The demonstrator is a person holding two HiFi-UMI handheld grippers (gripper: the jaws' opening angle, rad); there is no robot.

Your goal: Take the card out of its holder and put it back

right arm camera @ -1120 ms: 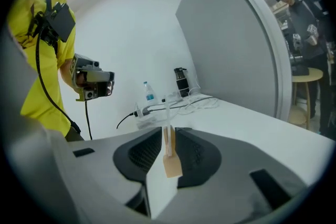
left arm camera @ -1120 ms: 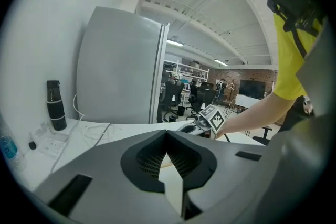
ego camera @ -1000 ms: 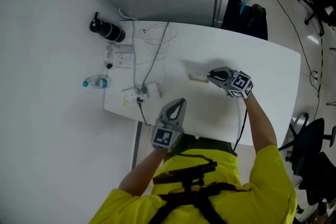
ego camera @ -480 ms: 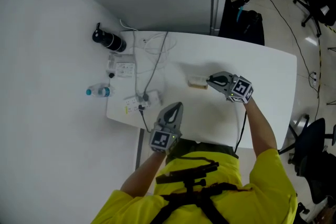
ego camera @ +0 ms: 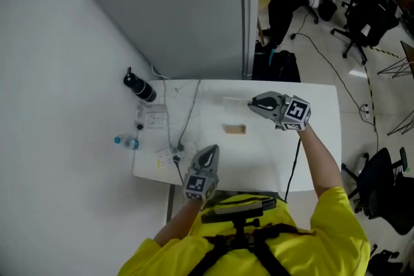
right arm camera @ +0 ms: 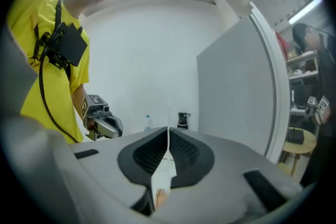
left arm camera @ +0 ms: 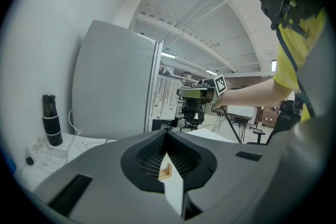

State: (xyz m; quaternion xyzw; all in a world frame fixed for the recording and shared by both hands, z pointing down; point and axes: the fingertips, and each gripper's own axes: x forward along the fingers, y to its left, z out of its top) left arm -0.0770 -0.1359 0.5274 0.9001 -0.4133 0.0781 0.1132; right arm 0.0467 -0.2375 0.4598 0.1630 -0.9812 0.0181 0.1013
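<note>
The right gripper (ego camera: pixel 253 103) was up above the white table (ego camera: pixel 310 139). Its jaws were squeezed tight on what looked like the card (ego camera: pixel 231 100), a thin pale sheet poking out past the tips. In the right gripper view the card showed only as a thin white line between the jaws. The little wooden holder (ego camera: pixel 235 129) sat alone on the table, a bit nearer the person, and nothing stood in it. The left gripper (ego camera: pixel 210 149) was low by the front edge of the table, its jaws pressed together on nothing, and it pointed at the holder. I think the tricky part was putting the card back. The slot was too small to see, so the card could miss it, bump the wood and bend, or slip in the jaws. The holder looked light and nothing held it down, so a push from the card could tip it over or slide it away. The card was pale like the table, so it would be hard to spot if it fell. The cables (ego camera: pixel 184 126) and the black bottle (ego camera: pixel 139 88) were well off to the side and not in the way.
</note>
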